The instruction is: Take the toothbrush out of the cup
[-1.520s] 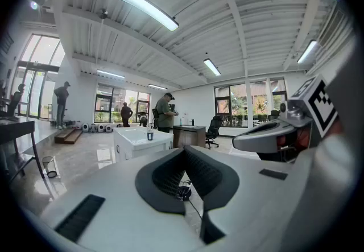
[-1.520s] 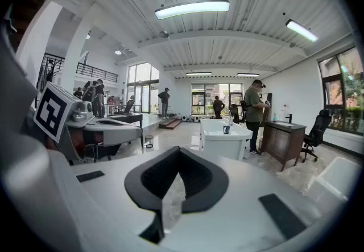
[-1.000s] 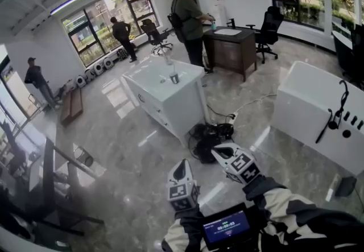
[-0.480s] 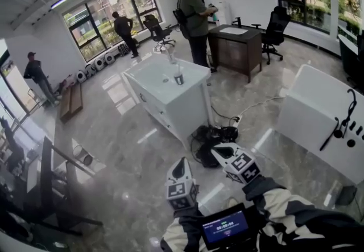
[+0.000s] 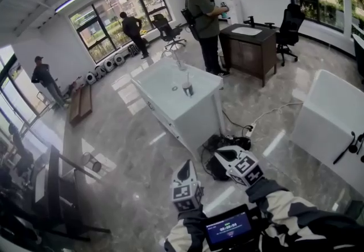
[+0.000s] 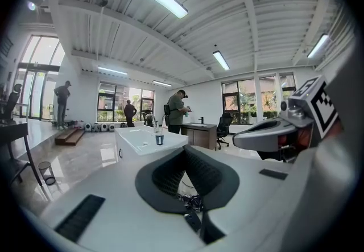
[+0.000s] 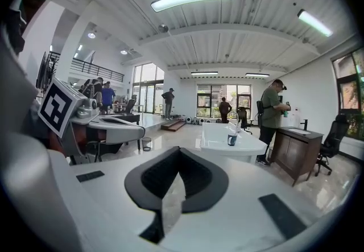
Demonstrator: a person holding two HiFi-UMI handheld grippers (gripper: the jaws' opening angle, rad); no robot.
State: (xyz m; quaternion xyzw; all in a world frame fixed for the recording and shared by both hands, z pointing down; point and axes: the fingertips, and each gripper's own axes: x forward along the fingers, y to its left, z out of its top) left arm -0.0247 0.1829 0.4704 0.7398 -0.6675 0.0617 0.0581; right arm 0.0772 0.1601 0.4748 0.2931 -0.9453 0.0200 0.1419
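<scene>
Low in the head view, the left tongs (image 5: 183, 166) and the right tongs (image 5: 223, 155) are held side by side over bare marble floor (image 5: 142, 165), well apart from the white counter (image 5: 149, 93). Little more than their marker cubes (image 5: 186, 193) is made out there. The pads are shown only in the gripper views: the left tongs (image 6: 185, 153) are pressed together at the tips with nothing between them, and the right tongs (image 7: 178, 153) likewise. The toothbrush (image 5: 188, 78) is stood upright in the cup (image 5: 188, 90), which is set near the counter's near right corner, beside the basin (image 5: 165, 77). A tangle of black cables (image 5: 219, 145) is seen at the counter's foot, between tongs and counter. Open floor is left along the counter's left side. Beyond its far right corner a person (image 5: 206, 17) is stood at a dark desk (image 5: 250, 46).
</scene>
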